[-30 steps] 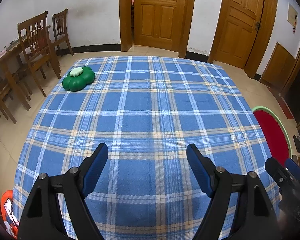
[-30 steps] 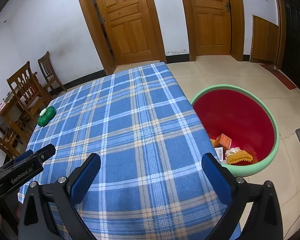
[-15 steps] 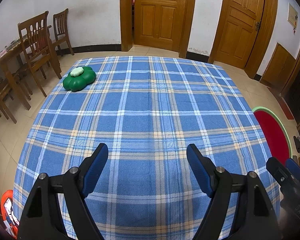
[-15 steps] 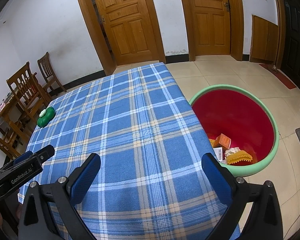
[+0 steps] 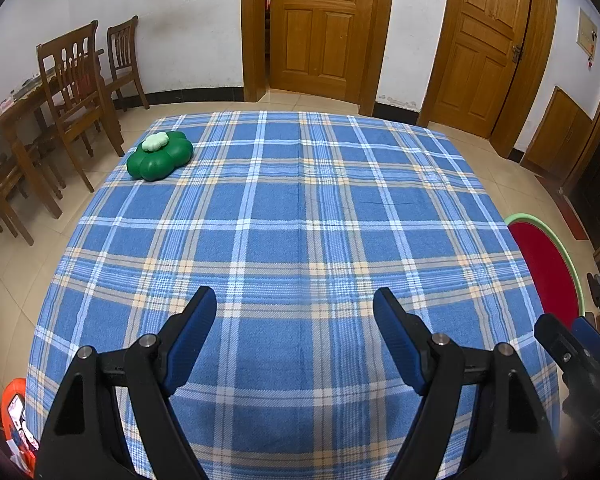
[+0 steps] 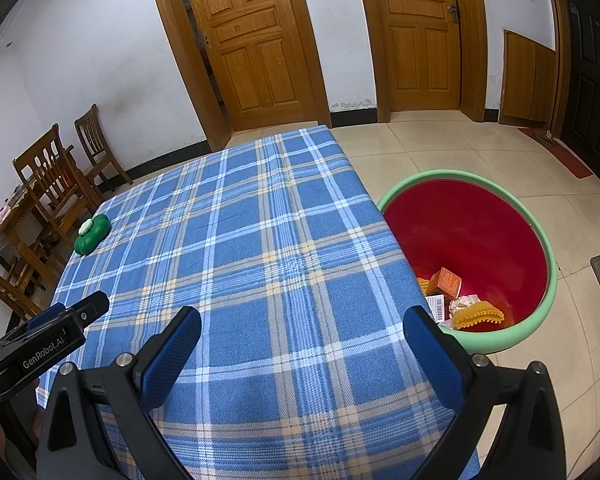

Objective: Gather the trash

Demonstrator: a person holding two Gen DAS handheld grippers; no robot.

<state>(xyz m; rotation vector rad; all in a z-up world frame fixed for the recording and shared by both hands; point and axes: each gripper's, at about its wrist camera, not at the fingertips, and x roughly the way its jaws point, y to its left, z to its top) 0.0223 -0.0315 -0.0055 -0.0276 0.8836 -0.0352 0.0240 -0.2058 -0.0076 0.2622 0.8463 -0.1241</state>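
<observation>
A red bin with a green rim [image 6: 540, 240] stands on the floor at the table's right edge, seen as a sliver [image 5: 548, 264] in the left wrist view. Inside lie an orange box [image 6: 444, 282], a barcoded packet [image 6: 436, 306] and yellow crinkled trash [image 6: 476, 314]. My left gripper [image 5: 294, 308] hangs open over the near part of the blue plaid tablecloth [image 5: 292, 220], nothing between its blue pads. My right gripper [image 6: 302, 320] is also open and empty, over the table's near right corner, next to the bin. A green flower-shaped object [image 5: 159, 155] with a pale top sits at the far left corner.
Wooden chairs [image 5: 76, 92] and a side table stand left of the table. Two wooden doors [image 5: 324, 28] line the far wall. An orange object [image 5: 18, 416] shows on the floor at the near left. Tiled floor [image 6: 500, 152] surrounds the bin.
</observation>
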